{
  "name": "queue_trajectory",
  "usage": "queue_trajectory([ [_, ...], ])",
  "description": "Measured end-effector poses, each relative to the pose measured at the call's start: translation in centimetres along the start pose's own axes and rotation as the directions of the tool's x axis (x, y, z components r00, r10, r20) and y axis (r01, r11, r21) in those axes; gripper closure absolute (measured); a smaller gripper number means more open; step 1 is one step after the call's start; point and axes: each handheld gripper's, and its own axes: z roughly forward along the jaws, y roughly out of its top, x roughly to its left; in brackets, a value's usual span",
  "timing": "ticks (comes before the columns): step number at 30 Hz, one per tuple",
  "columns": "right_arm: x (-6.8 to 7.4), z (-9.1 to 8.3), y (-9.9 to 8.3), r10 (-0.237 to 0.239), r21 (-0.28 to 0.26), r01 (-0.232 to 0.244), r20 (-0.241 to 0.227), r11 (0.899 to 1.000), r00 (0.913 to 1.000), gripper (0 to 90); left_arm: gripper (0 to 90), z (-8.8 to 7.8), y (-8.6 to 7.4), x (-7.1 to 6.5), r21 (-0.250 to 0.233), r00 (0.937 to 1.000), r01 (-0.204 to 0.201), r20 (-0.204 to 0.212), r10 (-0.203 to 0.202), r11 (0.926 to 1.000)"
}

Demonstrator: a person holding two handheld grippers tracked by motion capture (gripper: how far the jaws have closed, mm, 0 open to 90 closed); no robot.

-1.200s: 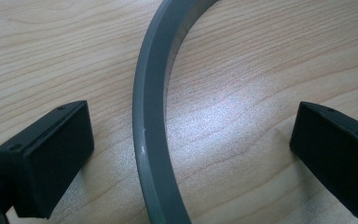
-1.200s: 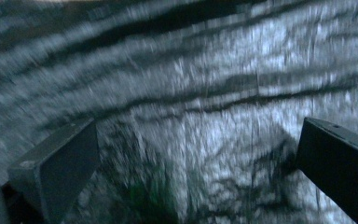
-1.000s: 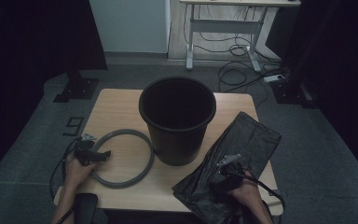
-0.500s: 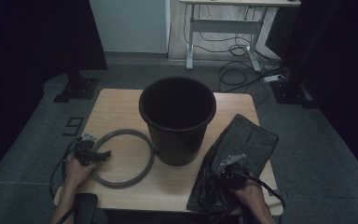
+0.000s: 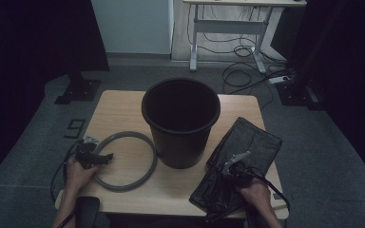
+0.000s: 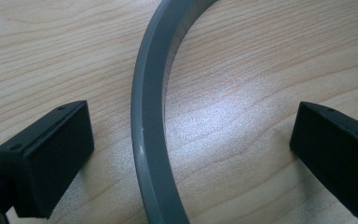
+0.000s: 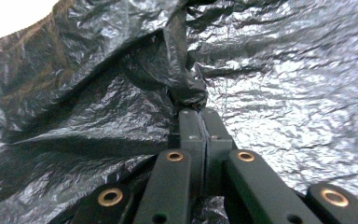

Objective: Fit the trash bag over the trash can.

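From above, my left hand (image 5: 78, 172) comes in at the near left of the table (image 5: 119, 111), knuckles up, with the left gripper (image 5: 105, 159) lying level and aimed right across the ring (image 5: 123, 160). That grey ring lies flat on the wood, just left of the bucket (image 5: 180, 121). My right hand (image 5: 253, 192) reaches in at the near right, and the right gripper (image 5: 224, 167) tilts down and away from me, toward the far left, into the bag (image 5: 240, 166). This black bag is spread over the right near corner, its long axis running from near left to far right, its near end hanging over the table edge.

Along the left gripper (image 6: 191, 158), my jaws stand wide apart. The ring (image 6: 151, 126) arcs between them from bottom to top, nearer the left jaw, touching neither.

Along the right gripper (image 7: 200, 114), my jaws have just been closing and now sit pressed together, a bunched fold of the bag (image 7: 121, 93) pinched at their tips. Crumpled plastic spreads out on every side of the jaws.
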Motion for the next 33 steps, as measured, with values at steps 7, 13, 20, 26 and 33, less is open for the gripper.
queue_trajectory([
  [7, -1.6, -1.5, 0.9, 0.014, -0.021, -0.013, 0.025, 1.0, 0.9996, 88.5, 0.0, 0.0, 0.0, 0.0, 0.001, 1.0, -0.001, 0.0, 0.001, 1.0],
  [13, -3.0, -2.4, 2.1, 0.024, -0.03, -0.023, 0.042, 0.999, 0.9988, 88.5, 0.0, 0.0, 0.0, 0.0, 0.001, 1.0, -0.001, 0.0, 0.001, 1.0],
  [20, -4.6, -3.7, 3.6, 0.034, -0.033, -0.032, 0.058, 0.999, 0.9977, 88.5, 0.0, 0.0, 0.0, 0.0, -0.002, 1.0, -0.001, 0.0, 0.001, 1.0],
  [26, -5.9, -5.1, 5.0, 0.042, -0.039, -0.038, 0.09, 0.999, 0.995, 88.5, 0.0, 0.0, 0.0, 0.0, -0.002, 1.0, -0.001, 0.0, 0.001, 1.0],
  [33, -7.6, -6.5, 6.7, 0.046, -0.027, -0.043, 0.135, 0.999, 0.9898, 88.5, 0.0, 0.0, 0.0, 0.0, -0.002, 1.0, -0.001, 0.0, 0.001, 1.0],
])
